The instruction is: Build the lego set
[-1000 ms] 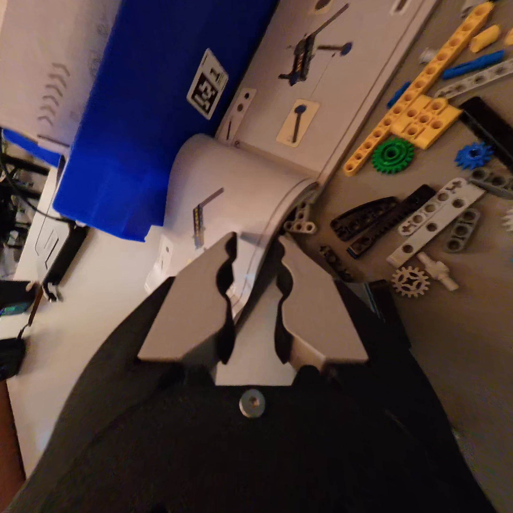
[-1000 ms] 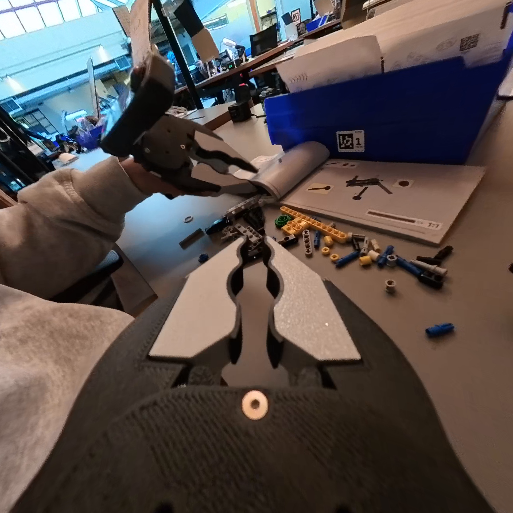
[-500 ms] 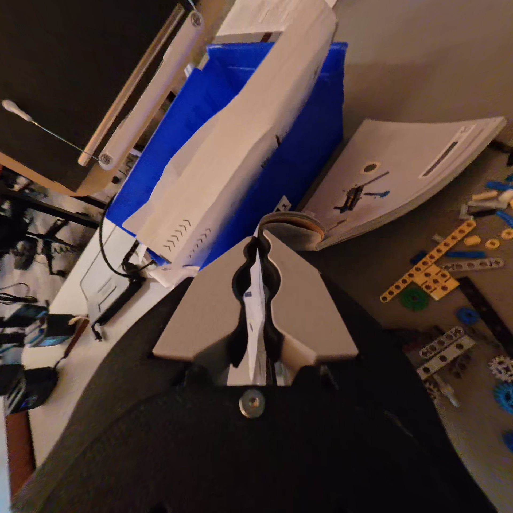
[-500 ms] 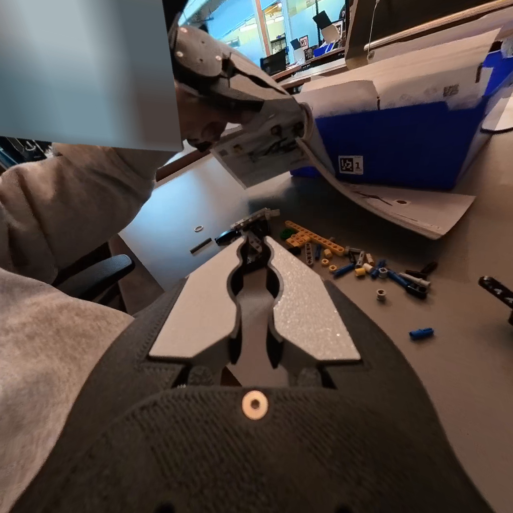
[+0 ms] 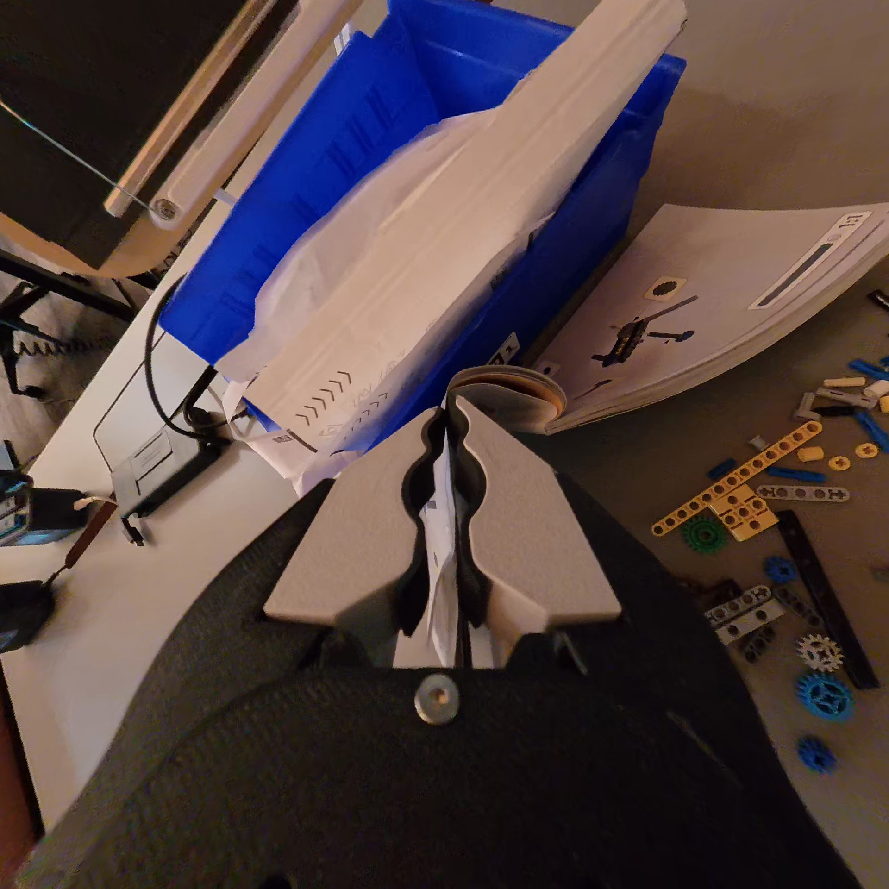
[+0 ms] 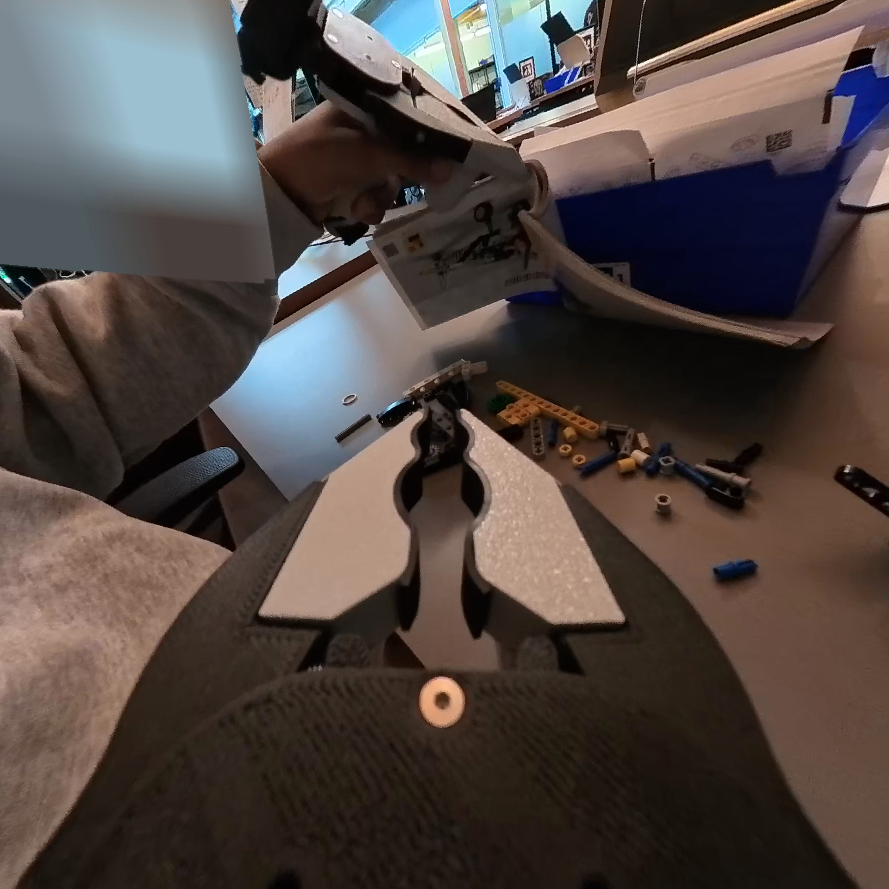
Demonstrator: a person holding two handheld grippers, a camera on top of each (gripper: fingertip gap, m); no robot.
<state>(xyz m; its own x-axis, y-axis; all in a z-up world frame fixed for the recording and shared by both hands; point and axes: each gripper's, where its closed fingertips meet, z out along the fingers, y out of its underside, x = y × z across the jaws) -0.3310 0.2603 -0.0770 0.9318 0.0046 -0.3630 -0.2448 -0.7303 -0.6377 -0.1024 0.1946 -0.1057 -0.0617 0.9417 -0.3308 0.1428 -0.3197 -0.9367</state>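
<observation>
While the left gripper (image 5: pixel 445 428) is clamped on a few booklet (image 6: pixel 625 293) pages, lifting that side off the table (image 6: pixel 721 673), the paper bends softly and may tear; better to grip near the spine. Right gripper (image 6: pixel 440 423) hangs slightly apart, empty. Lego parts (image 6: pixel 548 416) lie at its 1 o'clock: light, stiff, small. Which page is pinched stays hidden.
</observation>
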